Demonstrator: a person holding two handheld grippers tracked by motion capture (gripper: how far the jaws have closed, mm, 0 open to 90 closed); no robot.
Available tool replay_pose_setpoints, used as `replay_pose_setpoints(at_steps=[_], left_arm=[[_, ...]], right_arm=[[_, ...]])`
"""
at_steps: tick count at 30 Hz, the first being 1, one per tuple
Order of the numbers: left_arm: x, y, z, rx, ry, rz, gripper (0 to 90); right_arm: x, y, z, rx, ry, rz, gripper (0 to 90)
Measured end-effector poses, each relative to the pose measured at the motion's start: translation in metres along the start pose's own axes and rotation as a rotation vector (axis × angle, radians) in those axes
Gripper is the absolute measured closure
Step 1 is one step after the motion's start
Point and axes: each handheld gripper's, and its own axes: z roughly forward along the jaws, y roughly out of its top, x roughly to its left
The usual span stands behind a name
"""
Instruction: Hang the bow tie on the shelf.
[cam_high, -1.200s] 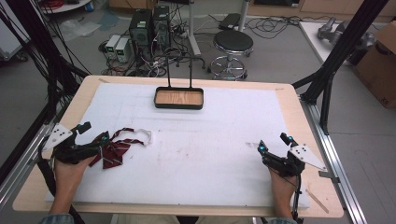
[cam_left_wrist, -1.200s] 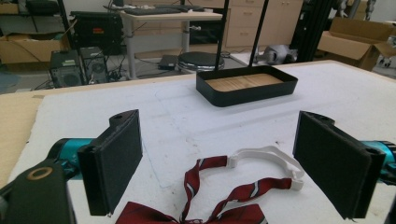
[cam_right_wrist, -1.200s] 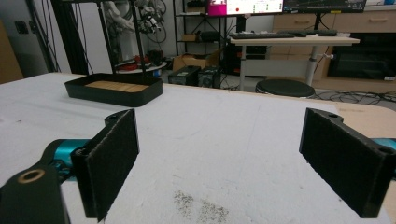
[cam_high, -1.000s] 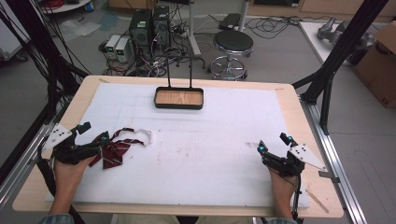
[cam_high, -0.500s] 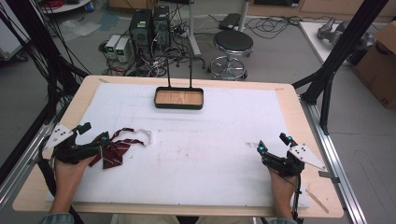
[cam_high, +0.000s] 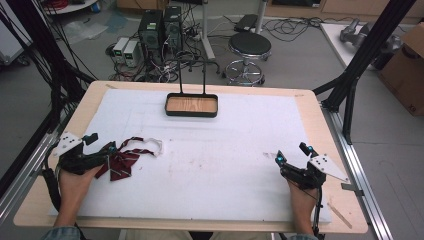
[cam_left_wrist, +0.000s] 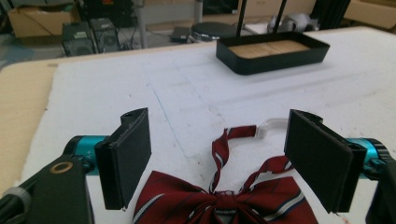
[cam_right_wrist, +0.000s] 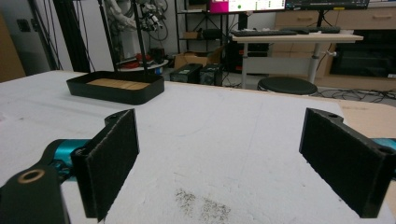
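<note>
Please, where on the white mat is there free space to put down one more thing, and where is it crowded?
The widest bare patch of the white mat lies between the bow tie and the right gripper, below the black tray. The strips on both sides of the tray are bare too. The near left is crowded: the open left gripper sits at the bow tie.

We see a dark red bow tie (cam_high: 121, 162) with thin white and navy stripes, its neck strap ending in a white band (cam_left_wrist: 272, 127). It lies on a white mat (cam_high: 225, 165) marked with faint blue lines and a grey speckled smudge (cam_right_wrist: 201, 204). The table (cam_high: 320, 125) beneath is pale wood. A black tray (cam_high: 192, 105) has a light wood-grain floor. The left gripper (cam_left_wrist: 217, 161) and right gripper (cam_right_wrist: 219, 154) are both black with teal metal fittings, and each carries a light grey plate (cam_high: 327, 167).
</note>
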Motion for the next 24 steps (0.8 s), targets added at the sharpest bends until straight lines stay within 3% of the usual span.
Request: replay_pose_setpoints(at_steps=[12,20,24], left_arm=[[0.000,-0.010,0.021,0.181,0.004,0.023,29.1],[-0.001,-0.014,0.029,0.254,0.009,0.027,32.9],[-0.001,-0.015,0.029,0.277,0.003,0.041,40.1]], right_arm=[[0.000,0.000,0.000,0.000,0.001,0.000,11.1],[0.000,0.000,0.000,0.000,0.004,-0.004,11.0],[0.000,0.000,0.000,0.001,0.003,-0.002,11.0]])
